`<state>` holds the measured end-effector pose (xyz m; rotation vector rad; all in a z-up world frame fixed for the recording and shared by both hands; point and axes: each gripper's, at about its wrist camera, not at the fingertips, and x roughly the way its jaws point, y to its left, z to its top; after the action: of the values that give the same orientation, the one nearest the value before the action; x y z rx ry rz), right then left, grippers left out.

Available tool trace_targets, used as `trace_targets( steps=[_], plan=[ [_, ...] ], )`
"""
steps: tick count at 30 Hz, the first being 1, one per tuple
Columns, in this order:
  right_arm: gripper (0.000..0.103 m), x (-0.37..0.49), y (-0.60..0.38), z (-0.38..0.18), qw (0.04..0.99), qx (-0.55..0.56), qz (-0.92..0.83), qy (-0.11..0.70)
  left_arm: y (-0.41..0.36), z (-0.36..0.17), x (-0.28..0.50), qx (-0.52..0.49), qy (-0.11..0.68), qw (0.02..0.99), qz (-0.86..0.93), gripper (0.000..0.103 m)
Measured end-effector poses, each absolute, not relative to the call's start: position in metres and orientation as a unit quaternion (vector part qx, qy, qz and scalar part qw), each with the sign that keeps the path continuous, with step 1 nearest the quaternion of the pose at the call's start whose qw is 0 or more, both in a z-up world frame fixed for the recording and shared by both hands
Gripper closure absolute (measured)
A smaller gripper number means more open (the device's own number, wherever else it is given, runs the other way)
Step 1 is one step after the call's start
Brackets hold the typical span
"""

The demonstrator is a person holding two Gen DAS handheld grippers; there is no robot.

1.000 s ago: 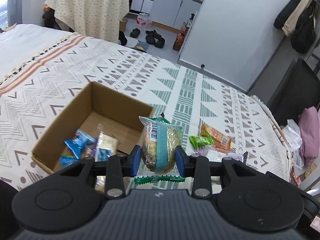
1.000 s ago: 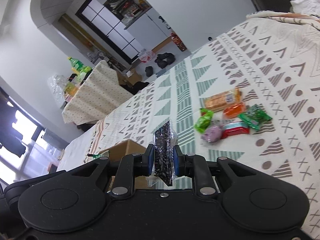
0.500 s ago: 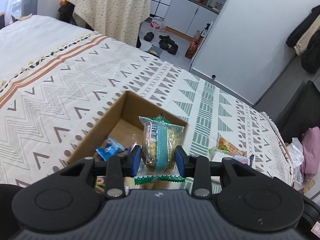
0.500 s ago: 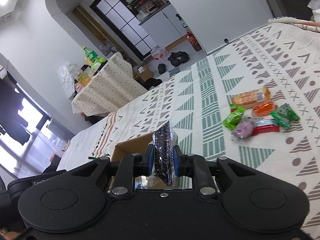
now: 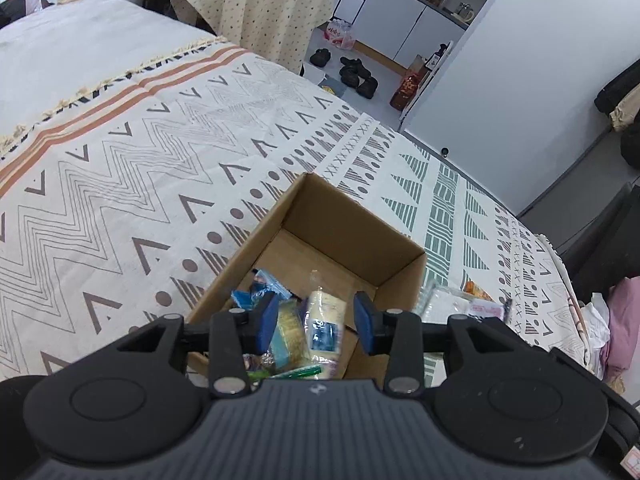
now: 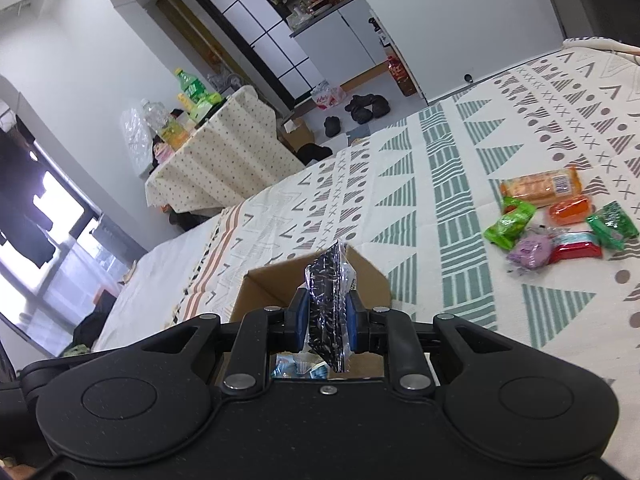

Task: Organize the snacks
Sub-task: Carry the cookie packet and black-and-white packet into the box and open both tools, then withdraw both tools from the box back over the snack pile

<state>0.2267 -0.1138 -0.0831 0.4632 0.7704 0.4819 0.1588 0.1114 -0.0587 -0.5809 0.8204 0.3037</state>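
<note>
The left tongs [image 5: 316, 320] hang spread with nothing between their blue pads, above the open cardboard box [image 5: 362, 220] on the patterned bedspread [image 5: 120, 184]; a pale packet with a blue label [image 5: 325, 320], its print too blurred to read, lies inside among other wrapped snacks. The right tongs [image 6: 325, 322] pinch a black speckled packet [image 6: 326, 300] edge-on over the box, while loose snacks [image 6: 556, 216] lie on the bedspread well to the right.

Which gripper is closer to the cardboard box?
Left. The left gripper hangs open directly over the cardboard box. The right gripper, shut on a dark packet, sits near the box's edge, still short of its opening.
</note>
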Motion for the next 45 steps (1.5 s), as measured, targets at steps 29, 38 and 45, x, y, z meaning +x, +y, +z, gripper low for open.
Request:
trace_targets(
  steps=[29, 38, 45],
  plan=[
    [0.034, 0.209, -0.105, -0.049, 0.882, 0.191, 0.204, 0.38, 0.115, -0.045, 0.146, -0.27, 0.395, 0.866, 0.145, 0.018],
    [0.012, 0.196, -0.143, -0.04, 0.887, 0.169, 0.183, 0.39, 0.084, -0.034, 0.141, -0.244, 0.404, 0.87, 0.146, 0.01],
    [0.0, 0.189, -0.167, -0.027, 0.89, 0.151, 0.187, 0.388, 0.059, -0.027, 0.137, -0.232, 0.412, 0.87, 0.143, 0.005]
  ],
)
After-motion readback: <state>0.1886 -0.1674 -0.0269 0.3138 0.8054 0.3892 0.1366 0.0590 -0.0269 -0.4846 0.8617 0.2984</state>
